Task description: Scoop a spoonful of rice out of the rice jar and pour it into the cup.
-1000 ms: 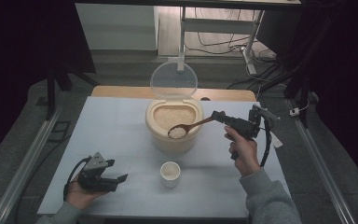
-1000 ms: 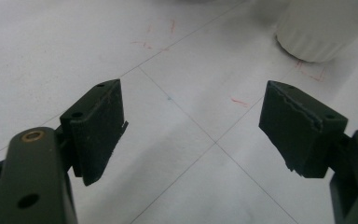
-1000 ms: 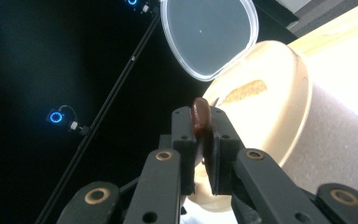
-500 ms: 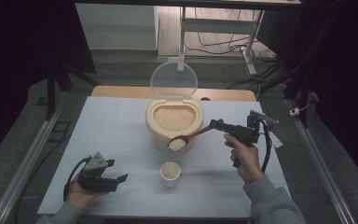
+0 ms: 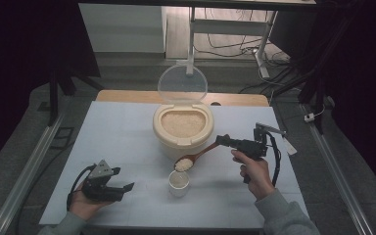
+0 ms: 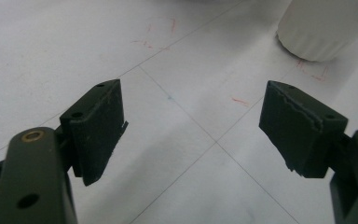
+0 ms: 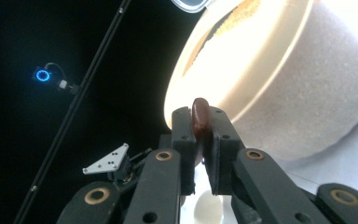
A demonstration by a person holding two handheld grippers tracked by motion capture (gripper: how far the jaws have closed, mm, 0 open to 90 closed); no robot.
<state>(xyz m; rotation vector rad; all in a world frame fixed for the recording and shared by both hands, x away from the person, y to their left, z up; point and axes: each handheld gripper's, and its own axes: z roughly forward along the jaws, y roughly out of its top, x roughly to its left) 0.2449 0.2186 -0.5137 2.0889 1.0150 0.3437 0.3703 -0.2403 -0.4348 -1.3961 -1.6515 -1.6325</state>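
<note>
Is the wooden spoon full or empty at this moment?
Full. In the high view the wooden spoon carries a heap of rice in its bowl, held just above the small white cup.

Count of items on the white worktop (image 5: 127, 132): one round cream-coloured container of rice (image 5: 182, 126), with one clear round lid (image 5: 182, 84) standing open at its far edge. One small white cup (image 5: 178, 182) stood near the container. One brown wooden spoon (image 5: 196, 157), loaded with rice, was present. Two black two-jaw claws were counted: one left claw (image 5: 122, 187) and one right claw (image 5: 221, 140). Two hands of one person were seen, one per claw.
</note>
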